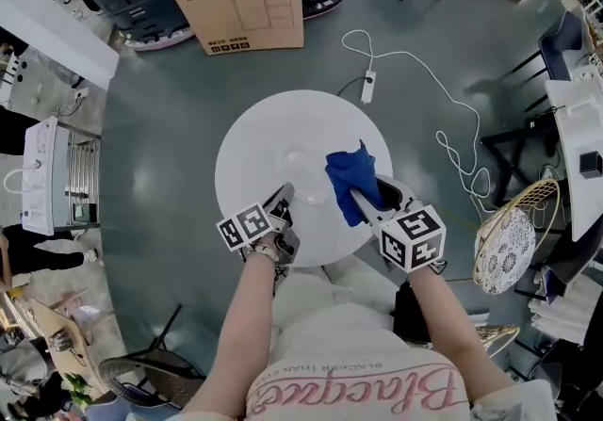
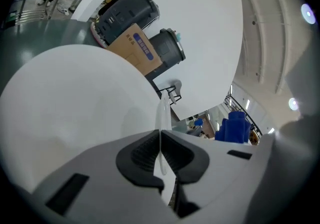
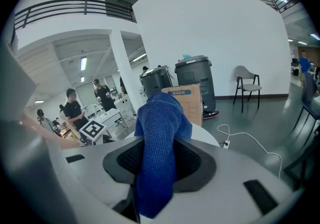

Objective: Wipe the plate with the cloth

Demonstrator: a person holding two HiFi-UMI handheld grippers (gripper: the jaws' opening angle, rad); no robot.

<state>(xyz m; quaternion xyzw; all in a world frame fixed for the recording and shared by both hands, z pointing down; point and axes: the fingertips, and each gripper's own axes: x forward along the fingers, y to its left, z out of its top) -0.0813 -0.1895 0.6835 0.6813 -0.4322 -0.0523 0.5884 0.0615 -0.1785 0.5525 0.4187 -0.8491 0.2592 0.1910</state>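
Left gripper [image 2: 161, 144] jaws closed on the near rim of the clear plate [image 1: 307, 170] over the table [image 1: 247, 141], right gripper [image 3: 159, 162] jaws clamped on the blue cloth [image 3: 160, 128] just beside the plate: we judge both grips made and all the wiping still to do.

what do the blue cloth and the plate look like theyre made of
The cloth looks like a soft textile, perhaps microfibre or a knit. It is matte blue, with a fine ribbed weave and limp folds. The plate looks like clear glass or plastic, and I cannot tell which. It is glossy, the white table shows through it, and its thin rim looks translucent.
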